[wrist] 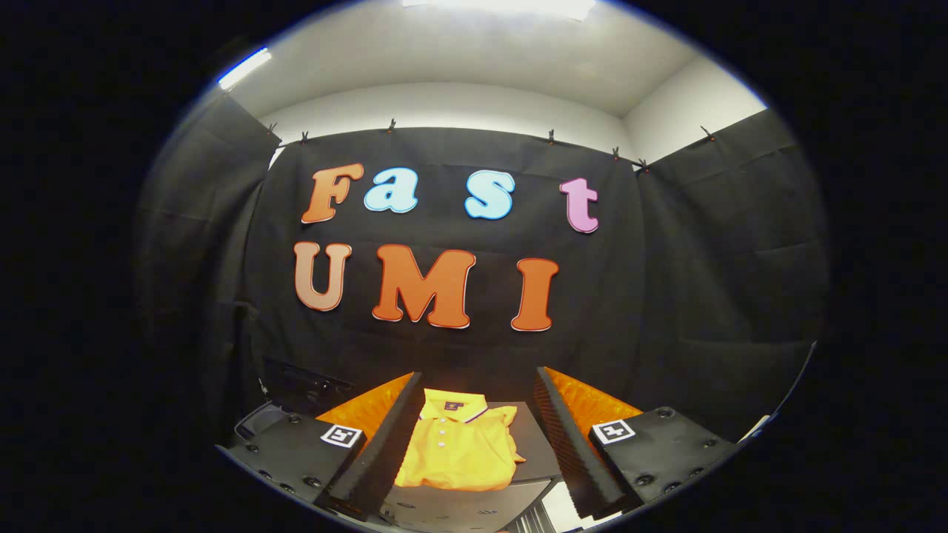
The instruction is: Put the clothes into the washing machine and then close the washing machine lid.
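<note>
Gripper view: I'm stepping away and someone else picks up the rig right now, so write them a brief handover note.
Gripper: open, holding nothing, fingers spread wide apart.
Yellow polo shirt: folded, lying flat on a dark surface just ahead, seen between the fingers, not touched.
Done: nothing yet; the shirt has not been picked up.
Left: close on the shirt, carry it into the washing machine, then shut the lid. I cannot make out the machine or its lid from here, so find them first.
</note>
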Demonstrator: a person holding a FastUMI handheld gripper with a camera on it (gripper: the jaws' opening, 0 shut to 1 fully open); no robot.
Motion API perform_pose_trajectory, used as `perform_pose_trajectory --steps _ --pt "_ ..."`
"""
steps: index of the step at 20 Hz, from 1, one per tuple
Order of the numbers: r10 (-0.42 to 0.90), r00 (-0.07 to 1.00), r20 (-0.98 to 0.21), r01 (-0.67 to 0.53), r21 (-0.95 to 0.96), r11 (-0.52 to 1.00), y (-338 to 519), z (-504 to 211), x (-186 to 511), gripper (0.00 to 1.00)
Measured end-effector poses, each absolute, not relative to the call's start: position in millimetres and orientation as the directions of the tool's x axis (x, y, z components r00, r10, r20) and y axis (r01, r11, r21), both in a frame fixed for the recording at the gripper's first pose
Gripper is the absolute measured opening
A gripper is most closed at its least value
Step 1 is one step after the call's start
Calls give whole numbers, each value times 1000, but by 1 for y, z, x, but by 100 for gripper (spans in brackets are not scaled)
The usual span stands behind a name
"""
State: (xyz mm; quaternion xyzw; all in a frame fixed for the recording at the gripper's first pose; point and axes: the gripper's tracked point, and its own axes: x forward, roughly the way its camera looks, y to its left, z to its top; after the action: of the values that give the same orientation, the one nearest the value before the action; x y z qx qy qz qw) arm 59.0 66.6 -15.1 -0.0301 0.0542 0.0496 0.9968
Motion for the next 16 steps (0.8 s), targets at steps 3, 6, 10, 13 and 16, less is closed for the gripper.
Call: perform_pose_trajectory --steps 3,6,10,13,16 --pt "140 971 -193 -152 -47 987 94 -42 101 98" --pt "151 953 -264 -166 -37 985 107 -73 146 98" --pt "176 902 -394 -203 -28 979 129 -129 212 98" --pt "182 835 -519 -224 -19 974 133 -190 250 98" --pt "160 755 -636 -225 -23 974 124 -253 270 98"
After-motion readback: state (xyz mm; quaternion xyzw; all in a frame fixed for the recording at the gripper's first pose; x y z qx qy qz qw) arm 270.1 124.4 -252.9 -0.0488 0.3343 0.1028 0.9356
